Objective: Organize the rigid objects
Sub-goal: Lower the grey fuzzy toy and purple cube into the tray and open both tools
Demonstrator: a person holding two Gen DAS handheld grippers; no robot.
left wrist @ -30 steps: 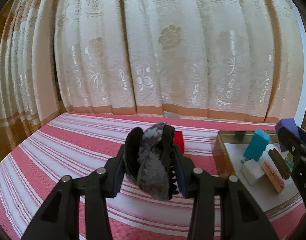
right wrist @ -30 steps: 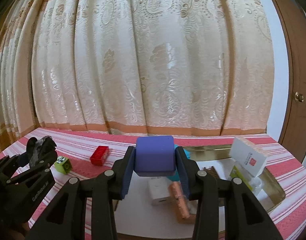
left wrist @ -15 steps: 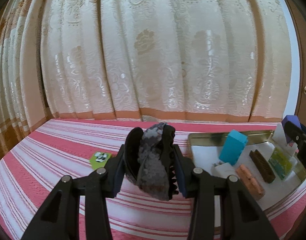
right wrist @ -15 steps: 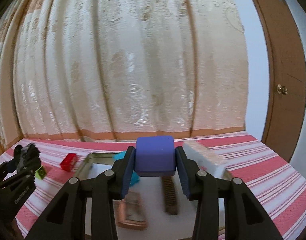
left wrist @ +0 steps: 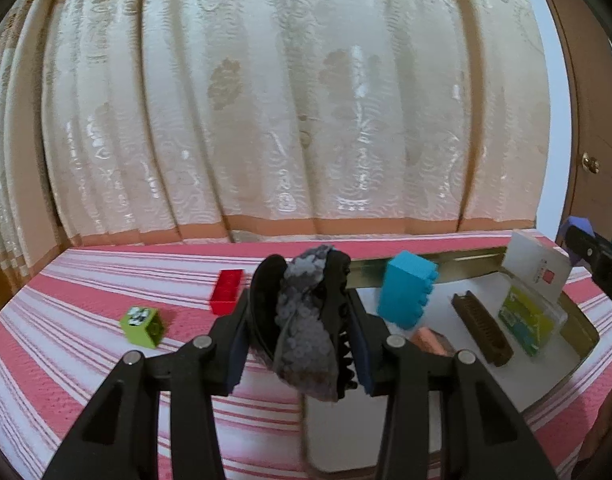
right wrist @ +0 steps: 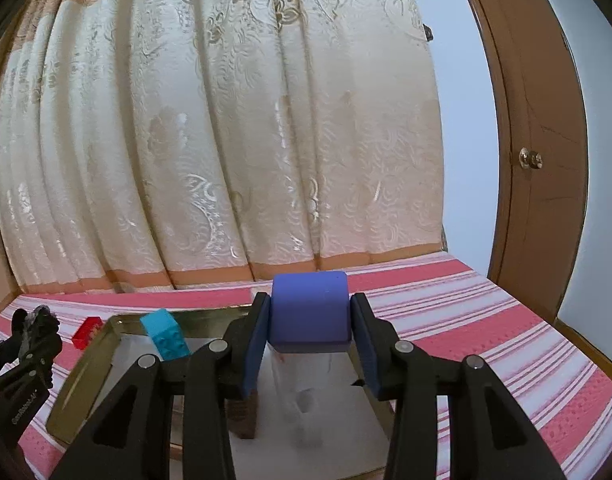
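Left wrist view: left gripper pinching grey-black hair claw clip, hovering at near-left edge of gold tray. Teal block, brown comb, green case lying inside tray. Red brick and green cube sitting on striped cloth, left of tray. Advice: be lowering clip onto bare white floor near teal block before parting jaws.

Right wrist view: right gripper clamping purple block above tray's right part; ground beneath blurred, possibly white box. Be setting down flat, clear of neighbours.
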